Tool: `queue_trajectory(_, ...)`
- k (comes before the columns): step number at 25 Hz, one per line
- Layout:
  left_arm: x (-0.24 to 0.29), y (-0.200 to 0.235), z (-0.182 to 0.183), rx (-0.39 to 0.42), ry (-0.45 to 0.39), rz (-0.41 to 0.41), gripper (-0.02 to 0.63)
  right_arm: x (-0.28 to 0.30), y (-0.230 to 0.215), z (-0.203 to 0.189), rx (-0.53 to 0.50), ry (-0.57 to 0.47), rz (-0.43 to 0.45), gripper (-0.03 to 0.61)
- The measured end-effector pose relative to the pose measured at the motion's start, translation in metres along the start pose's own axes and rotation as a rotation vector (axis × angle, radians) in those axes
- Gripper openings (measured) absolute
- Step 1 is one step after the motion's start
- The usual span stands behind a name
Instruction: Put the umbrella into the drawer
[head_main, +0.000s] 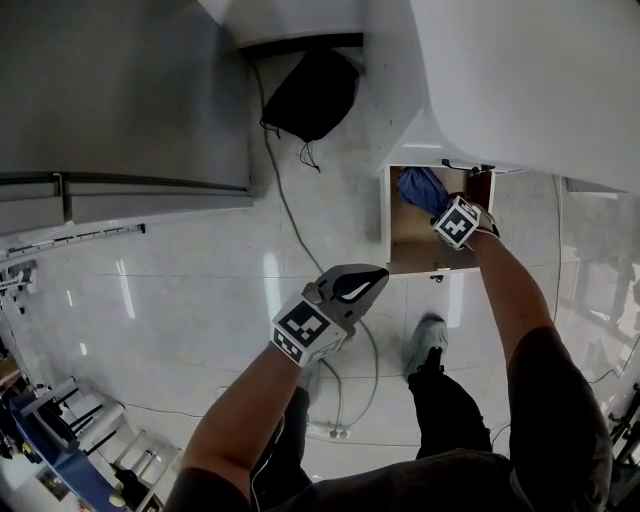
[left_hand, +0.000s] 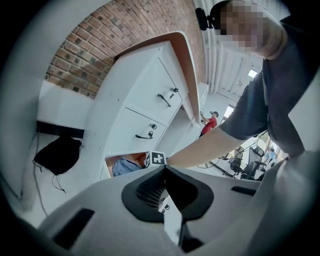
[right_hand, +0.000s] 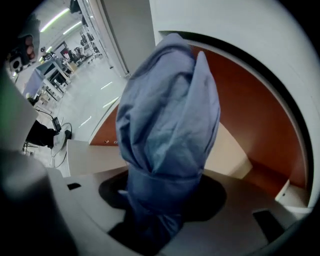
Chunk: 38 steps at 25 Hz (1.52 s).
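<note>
Between right tongs (right_hand: 162, 197), blue umbrella (right_hand: 167, 115)

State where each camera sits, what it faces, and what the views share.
Head view: on the head, looking steeply down at both forearms, the left gripper and the right gripper at the open drawer.
Left gripper view: on the left gripper, facing the cabinet; the person's right arm shows.
Right gripper view: looks into the drawer along jaws shut on the umbrella.
Shared: all three show umbrella and drawer.

Blue folded umbrella (right_hand: 167, 125) inside open drawer (head_main: 405, 245)
</note>
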<state>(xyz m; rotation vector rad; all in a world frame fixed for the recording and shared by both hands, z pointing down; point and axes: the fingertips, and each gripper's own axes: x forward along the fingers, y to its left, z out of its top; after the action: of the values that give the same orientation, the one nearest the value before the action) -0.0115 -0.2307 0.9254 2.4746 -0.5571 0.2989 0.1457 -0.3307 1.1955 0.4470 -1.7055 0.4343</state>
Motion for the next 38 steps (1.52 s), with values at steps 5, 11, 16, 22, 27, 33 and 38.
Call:
queue_trajectory(5, -0.002, 0.008, -0.002, -0.015, -0.021, 0.020, -0.002, 0.016, -0.001, 0.009, 0.003, 0.003, -0.014, 0.241)
queue_trajectory(11, 0.005, 0.016, -0.005, -0.046, -0.034, 0.024, -0.002, 0.033, 0.000, 0.008, 0.016, 0.008, -0.031, 0.245)
queue_trajectory(16, 0.011, 0.021, 0.000, -0.035, -0.047, 0.020, -0.002, 0.043, -0.005, 0.007, -0.002, 0.014, -0.064, 0.268)
queue_trajectory(22, 0.015, 0.025, 0.006, -0.037, -0.060, 0.014, -0.002, 0.035, -0.011, 0.018, 0.029, -0.045, -0.101, 0.367)
queue_trajectory(27, 0.012, 0.023, 0.014, -0.032, -0.066, 0.008, -0.002, 0.023, -0.011, 0.016, 0.055, -0.047, -0.112, 0.367)
queue_trajectory(33, 0.001, 0.018, 0.027, -0.030, -0.084, 0.008, -0.002, 0.000, -0.001, 0.015, 0.068, -0.043, -0.116, 0.367)
queue_trajectory(38, -0.012, 0.002, 0.041, -0.025, -0.093, 0.019, -0.002, -0.039, 0.016, 0.019, 0.088, -0.054, -0.111, 0.367)
